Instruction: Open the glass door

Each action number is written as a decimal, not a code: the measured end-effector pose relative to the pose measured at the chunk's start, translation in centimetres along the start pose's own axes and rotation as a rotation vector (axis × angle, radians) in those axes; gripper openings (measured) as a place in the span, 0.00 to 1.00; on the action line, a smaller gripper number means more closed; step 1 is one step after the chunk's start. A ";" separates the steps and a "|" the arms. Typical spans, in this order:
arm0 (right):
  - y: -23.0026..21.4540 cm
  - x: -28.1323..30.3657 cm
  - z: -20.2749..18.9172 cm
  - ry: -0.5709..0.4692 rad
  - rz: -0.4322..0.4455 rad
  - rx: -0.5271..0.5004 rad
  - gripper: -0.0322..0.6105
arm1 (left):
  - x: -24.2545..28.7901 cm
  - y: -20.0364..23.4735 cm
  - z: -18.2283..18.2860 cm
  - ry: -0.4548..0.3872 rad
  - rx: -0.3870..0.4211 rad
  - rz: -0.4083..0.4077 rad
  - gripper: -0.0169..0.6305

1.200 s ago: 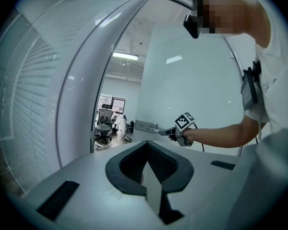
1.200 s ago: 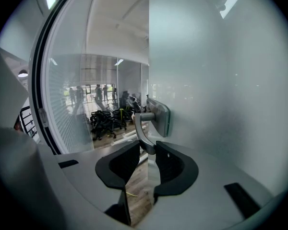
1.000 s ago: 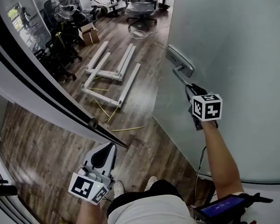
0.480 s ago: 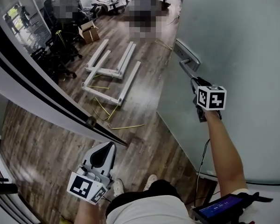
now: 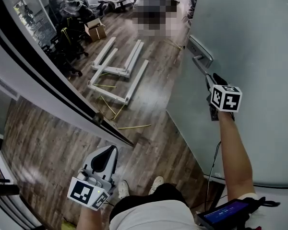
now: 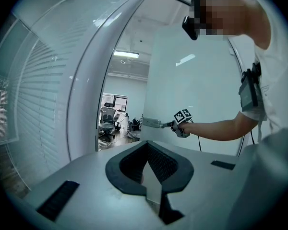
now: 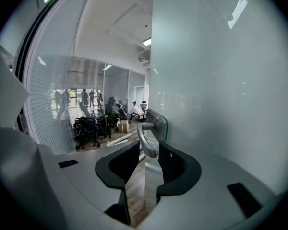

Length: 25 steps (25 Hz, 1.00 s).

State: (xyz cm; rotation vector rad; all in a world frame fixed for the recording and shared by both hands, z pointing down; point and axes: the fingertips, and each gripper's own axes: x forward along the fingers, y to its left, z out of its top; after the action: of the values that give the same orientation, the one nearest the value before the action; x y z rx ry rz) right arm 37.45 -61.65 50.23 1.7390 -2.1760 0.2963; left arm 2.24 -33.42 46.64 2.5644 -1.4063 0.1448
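Item: glass door, standing just right of the right tool; probably heavy, stiff and breakable. Hold point: smooth lever handle, which that tool is clamping. Left tool is hanging closed and empty.

Dark wood-plank floor is running on into the office. White table frames are lying flat on it, thin yellow strips lying near them. Black office chairs are crowding a wall of blinds, a cardboard box sitting beside them. A ceiling light is glowing.
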 end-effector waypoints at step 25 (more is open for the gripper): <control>22.1 -30.2 5.8 -0.441 -0.028 -0.008 0.05 | -10.3 2.1 1.8 -0.083 0.109 -0.303 0.03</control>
State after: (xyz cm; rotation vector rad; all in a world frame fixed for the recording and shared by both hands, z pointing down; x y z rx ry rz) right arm 21.06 -31.46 34.25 1.9768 -2.4352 -0.1178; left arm -5.12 -26.46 43.26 2.8664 -1.0417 0.0682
